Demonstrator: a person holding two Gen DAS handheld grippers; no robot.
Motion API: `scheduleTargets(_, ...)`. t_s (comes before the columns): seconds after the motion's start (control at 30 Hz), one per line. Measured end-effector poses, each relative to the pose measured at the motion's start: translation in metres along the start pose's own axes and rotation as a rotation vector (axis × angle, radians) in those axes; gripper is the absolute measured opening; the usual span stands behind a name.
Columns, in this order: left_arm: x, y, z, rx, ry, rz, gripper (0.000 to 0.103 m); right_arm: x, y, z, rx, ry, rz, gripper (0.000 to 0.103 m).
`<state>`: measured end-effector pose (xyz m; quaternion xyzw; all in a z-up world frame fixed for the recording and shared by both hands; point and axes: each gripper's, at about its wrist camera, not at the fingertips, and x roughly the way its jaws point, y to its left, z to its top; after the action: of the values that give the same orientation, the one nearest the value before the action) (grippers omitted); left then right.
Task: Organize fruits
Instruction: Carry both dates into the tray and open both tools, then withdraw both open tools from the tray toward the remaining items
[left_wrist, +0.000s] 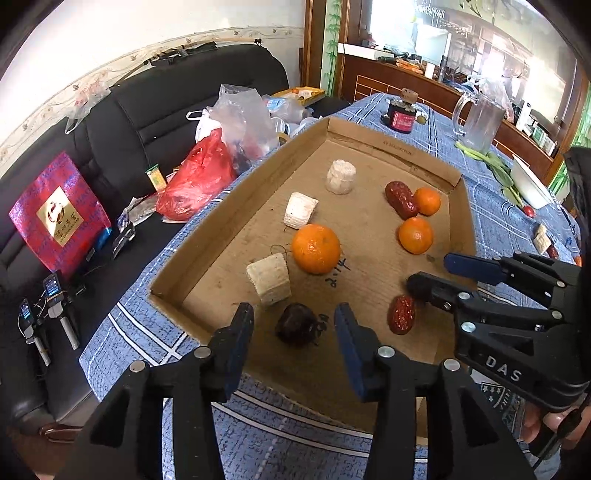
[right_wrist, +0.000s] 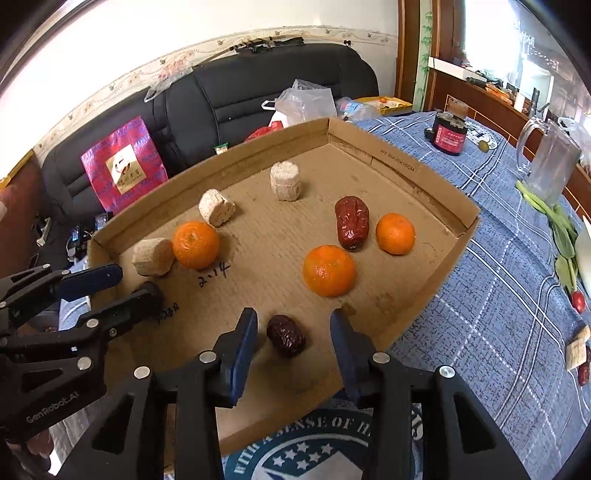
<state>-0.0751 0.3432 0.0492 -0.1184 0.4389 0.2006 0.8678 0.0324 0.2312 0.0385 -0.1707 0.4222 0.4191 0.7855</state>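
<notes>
A shallow cardboard tray (left_wrist: 369, 140) (right_wrist: 424, 173) lies on the blue checked tablecloth. In it are three oranges (left_wrist: 316, 248) (right_wrist: 328, 270), three pale corn cob pieces (left_wrist: 271, 277) (right_wrist: 285, 181) and a large red date (left_wrist: 400, 199) (right_wrist: 351, 221). My left gripper (left_wrist: 291, 317) (right_wrist: 129, 282) is open, and a dark date (left_wrist: 295, 325) lies on the tray floor between its fingers, untouched. My right gripper (right_wrist: 293, 321) (left_wrist: 430, 271) is also open over a smaller red date (right_wrist: 285, 335) (left_wrist: 402, 314), with a gap on both sides of it.
A black sofa (left_wrist: 184, 96) left of the table holds a red gift bag (left_wrist: 59, 218) and plastic bags (left_wrist: 195, 177). On the cloth beyond the tray stand a dark jar (right_wrist: 448, 136) and a glass pitcher (right_wrist: 546, 162). Greens (right_wrist: 561, 236), a radish (right_wrist: 578, 302) and more cob pieces (right_wrist: 576, 350) lie at the right.
</notes>
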Motion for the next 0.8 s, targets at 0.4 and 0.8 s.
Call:
scheduleTargets(0.4,-0.028,-0.039,0.002,0.02,-0.093,0.008,0.059,-0.063,-0.024,-0.035,0.052,-0.042,-0.043,0.047)
scheduleTargets(0.8,-0.033,-0.144,0.001,0.162,-0.102,-0.089,0.063,-0.126,-0.11,-0.108,0.27,-0.061,-0.151,0.053)
